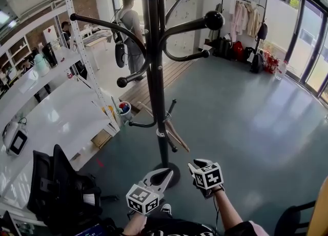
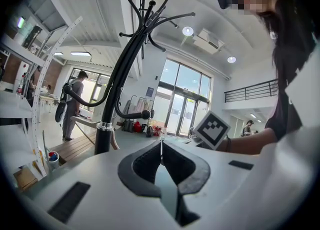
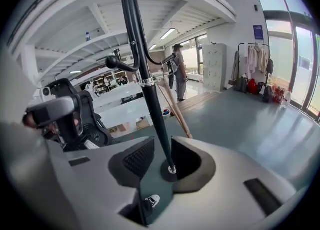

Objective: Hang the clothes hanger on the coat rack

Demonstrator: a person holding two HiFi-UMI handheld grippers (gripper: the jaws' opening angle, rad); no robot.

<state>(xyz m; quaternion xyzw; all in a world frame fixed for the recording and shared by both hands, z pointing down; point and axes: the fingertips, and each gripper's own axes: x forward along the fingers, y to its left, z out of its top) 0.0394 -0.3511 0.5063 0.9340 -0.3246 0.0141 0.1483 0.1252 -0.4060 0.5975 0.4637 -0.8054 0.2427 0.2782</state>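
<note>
One wooden clothes hanger (image 1: 177,136) hangs partly behind the single coat rack (image 1: 156,76); of two grippers, left gripper (image 2: 161,144) jaws clenched empty, right gripper (image 3: 161,142) jaws released.

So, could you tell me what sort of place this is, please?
Probably a big open workshop or lab hall: white shelving racks line the left side, tall glazed windows the right, and grey lockers and a garment rail with clothes stand at the back.
</note>
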